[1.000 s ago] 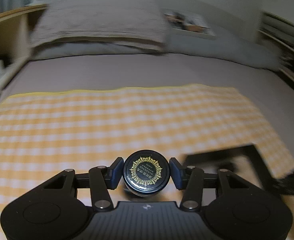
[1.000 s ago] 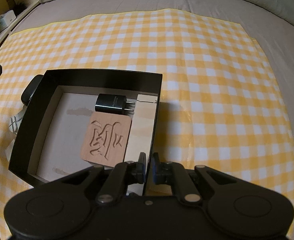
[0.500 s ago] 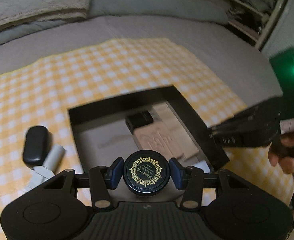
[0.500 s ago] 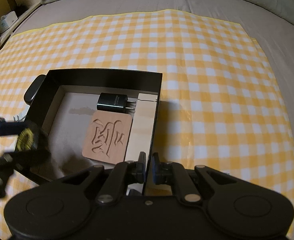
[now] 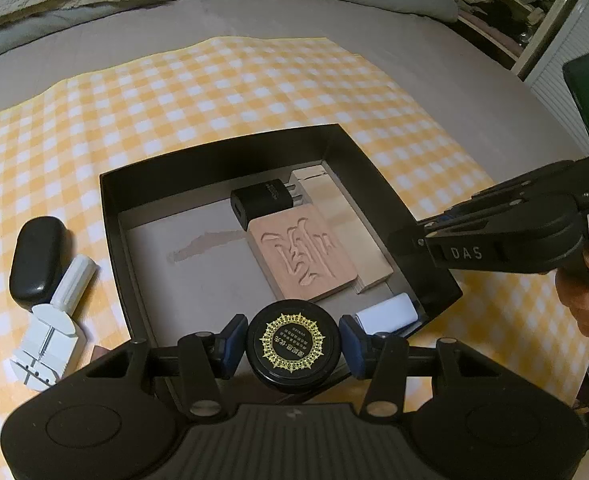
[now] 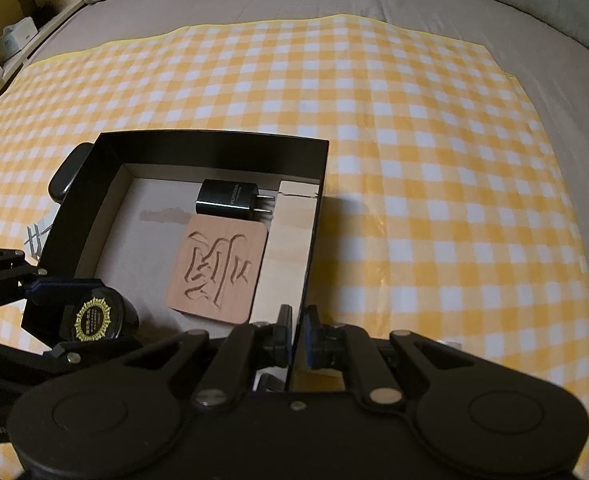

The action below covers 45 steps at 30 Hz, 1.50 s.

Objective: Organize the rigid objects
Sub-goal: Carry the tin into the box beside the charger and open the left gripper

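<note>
The left gripper (image 5: 293, 346) is clamped on a round black tin (image 5: 293, 346) with a gold-patterned lid, a blue pad pressing on each side. It holds the tin over the near left corner of an open black box (image 5: 222, 152), lid facing up toward the camera. From the right wrist view the tin (image 6: 94, 316) sits right at the box's near left wall; whether it touches the floor of the box cannot be told.

The right gripper (image 6: 298, 332) is closed on the near right wall of the box (image 6: 214, 136), its pads pinching the thin black edge between them. A hand (image 5: 586, 300) holding this gripper shows at the right edge of the left wrist view.

The box lies on a yellow-and-white checked cloth (image 5: 214, 80) spread over a bed (image 5: 334, 16). Inside, a black charger (image 5: 260, 200) lies near the far wall, prongs pointing right. A carved wooden tile (image 5: 304, 256) lies just in front of it, partly overlapping a pale wooden block (image 5: 358, 236) along the right wall. A small white piece (image 5: 388, 314) lies in the near right corner.

Outside the box, on the cloth to its left, lie a black oval case (image 5: 34, 264) and a white tool (image 5: 54, 320), touching each other.
</note>
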### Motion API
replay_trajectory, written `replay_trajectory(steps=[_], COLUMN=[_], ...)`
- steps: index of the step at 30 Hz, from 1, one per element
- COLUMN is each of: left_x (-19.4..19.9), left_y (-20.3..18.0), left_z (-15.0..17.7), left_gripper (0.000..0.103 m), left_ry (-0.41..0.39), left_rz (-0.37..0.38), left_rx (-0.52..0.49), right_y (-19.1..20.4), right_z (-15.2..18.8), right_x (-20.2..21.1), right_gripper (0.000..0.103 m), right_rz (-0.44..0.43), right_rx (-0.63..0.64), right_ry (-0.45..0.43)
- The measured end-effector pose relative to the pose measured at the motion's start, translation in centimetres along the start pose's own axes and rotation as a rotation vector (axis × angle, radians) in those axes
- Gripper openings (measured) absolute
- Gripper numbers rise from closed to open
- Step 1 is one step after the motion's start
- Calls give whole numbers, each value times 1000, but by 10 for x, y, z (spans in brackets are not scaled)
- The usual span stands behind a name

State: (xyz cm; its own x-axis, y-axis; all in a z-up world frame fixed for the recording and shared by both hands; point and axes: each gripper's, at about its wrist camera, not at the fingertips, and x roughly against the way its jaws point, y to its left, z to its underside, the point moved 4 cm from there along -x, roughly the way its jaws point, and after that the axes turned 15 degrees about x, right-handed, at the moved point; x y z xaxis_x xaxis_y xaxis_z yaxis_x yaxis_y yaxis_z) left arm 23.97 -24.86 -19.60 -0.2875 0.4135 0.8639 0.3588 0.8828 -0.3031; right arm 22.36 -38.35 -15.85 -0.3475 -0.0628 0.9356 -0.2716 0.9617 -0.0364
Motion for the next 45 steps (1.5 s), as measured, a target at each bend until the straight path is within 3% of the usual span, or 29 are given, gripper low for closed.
replay_trajectory(steps=[16, 37, 45], left_x=[4, -17, -20], left_y=[6, 2, 0], left_z=[1, -1, 1], left_gripper=[51, 51, 53], left_ry=[9, 20, 41], left_rz=[-37, 34, 30], left_rx=[14, 113, 117], right_y=[0, 0, 1], right_z=[-1, -1, -1], right_x=[-1, -1, -1], right_gripper=[7, 7, 7], right_rz=[1, 1, 1], right_rx=[1, 0, -1], right_ry=[1, 1, 1])
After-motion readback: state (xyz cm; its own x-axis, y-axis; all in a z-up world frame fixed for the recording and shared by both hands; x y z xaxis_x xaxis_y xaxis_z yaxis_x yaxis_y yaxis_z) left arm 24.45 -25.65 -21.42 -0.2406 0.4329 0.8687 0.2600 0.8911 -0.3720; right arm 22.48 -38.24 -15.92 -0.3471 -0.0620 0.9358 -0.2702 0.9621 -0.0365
